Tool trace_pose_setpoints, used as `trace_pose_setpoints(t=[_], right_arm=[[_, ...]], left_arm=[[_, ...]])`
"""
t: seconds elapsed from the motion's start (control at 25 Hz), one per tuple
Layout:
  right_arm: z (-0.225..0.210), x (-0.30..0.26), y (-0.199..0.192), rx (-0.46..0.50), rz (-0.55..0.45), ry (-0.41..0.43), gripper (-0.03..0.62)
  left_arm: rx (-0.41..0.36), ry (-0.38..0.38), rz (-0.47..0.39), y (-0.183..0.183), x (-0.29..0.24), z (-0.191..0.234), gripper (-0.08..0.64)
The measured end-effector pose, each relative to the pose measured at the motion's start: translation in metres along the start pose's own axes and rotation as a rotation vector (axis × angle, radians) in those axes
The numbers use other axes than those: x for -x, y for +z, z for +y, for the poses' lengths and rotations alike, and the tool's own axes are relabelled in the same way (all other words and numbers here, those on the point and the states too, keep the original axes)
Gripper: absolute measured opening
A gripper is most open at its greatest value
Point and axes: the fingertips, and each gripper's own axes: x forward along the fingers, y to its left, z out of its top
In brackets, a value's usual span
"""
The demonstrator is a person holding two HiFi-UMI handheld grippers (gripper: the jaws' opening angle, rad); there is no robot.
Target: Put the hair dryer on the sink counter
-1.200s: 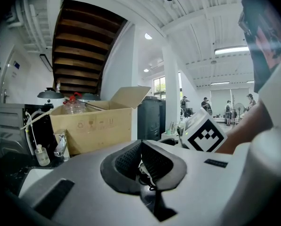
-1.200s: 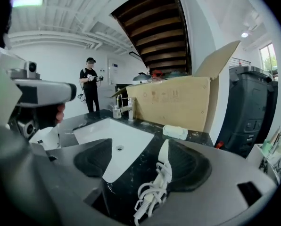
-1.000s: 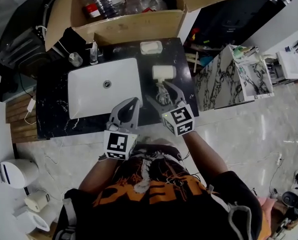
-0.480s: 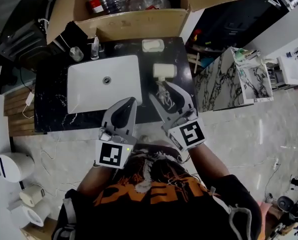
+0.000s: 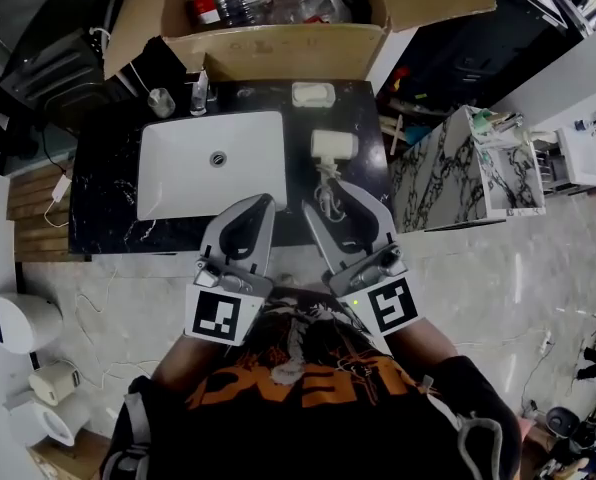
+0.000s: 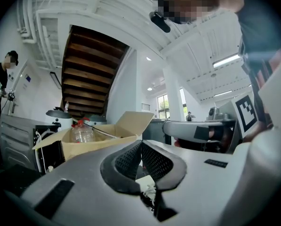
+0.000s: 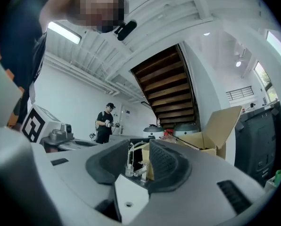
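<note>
— What is hard to make out?
— The lower part of the hair dryer (image 5: 332,145). In the head view the right gripper (image 5: 326,196) hangs over it. The handle and the tangled cord (image 5: 325,180) show only in the gap between its 2 jaws. The cardboard box (image 5: 278,43) behind the counter is cut off by the top edge.
— And the dryer itself?
— White, with a blocky, squarish head. It lies on the black marble sink counter (image 5: 108,218), just right of the white basin (image 5: 213,173) and on the near side of a white soap dish (image 5: 312,94). Neither gripper touches it.
— The grippers?
— The right one's jaws have just been closing. They stand partly apart with nothing held. Its own view shows only a far small glass (image 7: 128,169) and the faucet (image 7: 141,169) through the gap. The left gripper (image 5: 262,208) has its 2 jaws tip to tip, empty.
— Anything unclear in the left gripper view?
— A small white thing low behind the jaws. I cannot tell what it is.
</note>
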Motion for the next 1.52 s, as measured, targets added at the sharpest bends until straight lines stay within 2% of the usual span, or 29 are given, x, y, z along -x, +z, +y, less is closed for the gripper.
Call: trace_pose_setpoints(t=[0.24,0.44,1.12,1.52], right_arm=[[0.009,0.007,0.001,0.005,0.002,-0.011,0.1],[0.01,0.011,-0.001,-0.003,0.01,-0.029,0.014],[0.01,0.011,-0.011,0.015,0.04,-0.009,0.014],[0.007,0.007,-0.013,0.024,0.049,0.002,0.014]], left_arm=[[-0.006,-0.002,-0.009,0.01,0.008,-0.003,0.021],[-0.01,-0.015,-0.007,0.013,0.013,-0.008,0.021],[-0.024,-0.051,0.007,0.011,0.01,-0.023,0.021],[-0.014,-0.044,0.011,0.006,0.007,-0.02,0.021]])
